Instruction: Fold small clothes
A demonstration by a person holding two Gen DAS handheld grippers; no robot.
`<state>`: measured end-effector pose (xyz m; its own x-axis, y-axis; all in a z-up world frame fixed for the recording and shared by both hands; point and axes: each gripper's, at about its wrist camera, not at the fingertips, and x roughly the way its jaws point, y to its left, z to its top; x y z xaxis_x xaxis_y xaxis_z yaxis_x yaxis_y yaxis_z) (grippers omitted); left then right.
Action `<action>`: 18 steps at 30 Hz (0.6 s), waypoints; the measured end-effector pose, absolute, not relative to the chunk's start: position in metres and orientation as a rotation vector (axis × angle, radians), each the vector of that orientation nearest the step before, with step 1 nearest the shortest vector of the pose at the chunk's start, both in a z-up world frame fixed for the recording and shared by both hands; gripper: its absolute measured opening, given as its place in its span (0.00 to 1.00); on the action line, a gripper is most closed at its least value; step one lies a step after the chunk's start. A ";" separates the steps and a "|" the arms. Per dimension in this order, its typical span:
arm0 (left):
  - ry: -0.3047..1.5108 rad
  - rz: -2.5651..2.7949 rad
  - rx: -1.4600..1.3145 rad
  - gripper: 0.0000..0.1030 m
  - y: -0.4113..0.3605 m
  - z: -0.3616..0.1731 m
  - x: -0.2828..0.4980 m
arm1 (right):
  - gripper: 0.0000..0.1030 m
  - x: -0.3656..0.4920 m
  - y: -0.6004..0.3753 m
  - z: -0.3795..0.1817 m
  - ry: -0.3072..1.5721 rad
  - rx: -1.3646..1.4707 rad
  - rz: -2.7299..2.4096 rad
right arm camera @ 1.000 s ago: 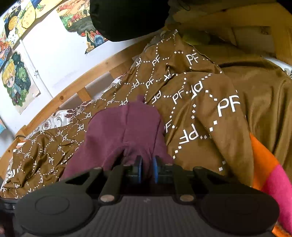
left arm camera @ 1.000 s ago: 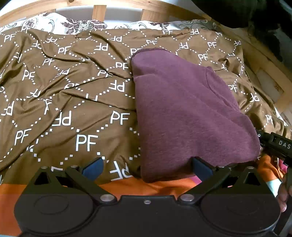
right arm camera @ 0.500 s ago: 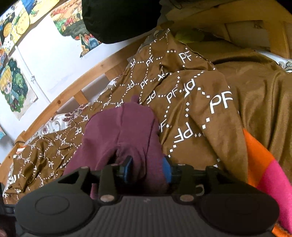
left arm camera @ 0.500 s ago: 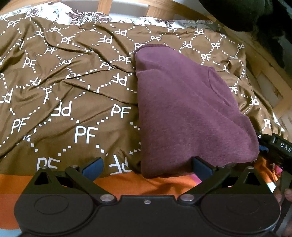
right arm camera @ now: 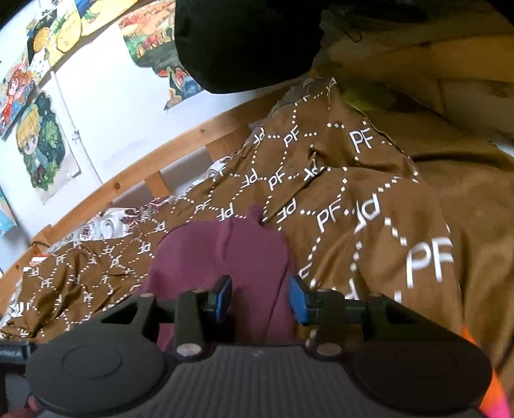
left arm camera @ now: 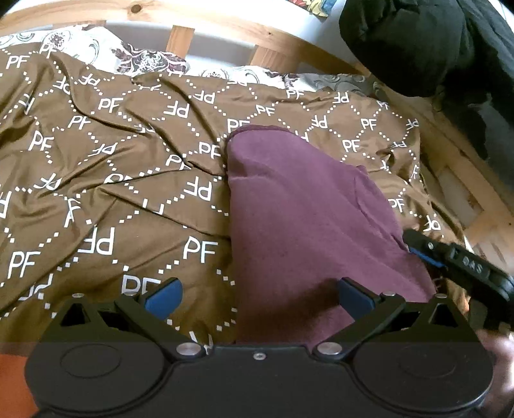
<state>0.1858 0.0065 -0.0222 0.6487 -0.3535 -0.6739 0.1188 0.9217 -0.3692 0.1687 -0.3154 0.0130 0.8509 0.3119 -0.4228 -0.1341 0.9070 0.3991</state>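
A maroon garment (left arm camera: pixel 305 218) lies folded and flat on the brown bedspread (left arm camera: pixel 128 193) printed with white letters. My left gripper (left arm camera: pixel 258 289) hovers over its near left corner, jaws wide open, nothing pressed between the blue pads. The right gripper (left arm camera: pixel 417 247) shows at the garment's right edge in the left wrist view. In the right wrist view the right gripper (right arm camera: pixel 260 295) stands open, with the garment's (right arm camera: pixel 218 250) near edge lying loose between the blue pads.
A wooden bed frame (left arm camera: pixel 225 22) runs along the far side, against a white wall with posters (right arm camera: pixel 41 144). A black bundle (left arm camera: pixel 417 41) hangs at the upper right. An orange blanket (left arm camera: pixel 13 379) shows at the near edge, and a patterned white sheet (left arm camera: pixel 144 61) by the rail.
The right gripper was shut on the garment's edge and has let go; its jaws now stand apart. It has shifted a little along the garment's right edge. The left gripper stays open.
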 end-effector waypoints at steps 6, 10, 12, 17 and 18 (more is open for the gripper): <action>0.835 -0.276 -0.290 0.99 0.005 -0.028 0.187 | 0.09 0.199 -0.321 0.003 0.532 0.355 0.312; 0.850 -0.284 -0.296 0.96 0.002 -0.033 0.186 | 0.07 0.204 -0.320 0.005 0.501 0.323 0.325; 0.855 -0.290 -0.296 0.96 0.000 -0.035 0.184 | 0.07 0.207 -0.321 0.004 0.495 0.337 0.324; 0.857 -0.284 -0.302 0.96 -0.004 -0.041 0.179 | 0.08 0.210 -0.324 -0.004 0.523 0.354 0.317; 0.856 -0.283 -0.309 0.96 -0.003 -0.042 0.179 | 0.10 0.210 -0.326 -0.005 0.527 0.365 0.319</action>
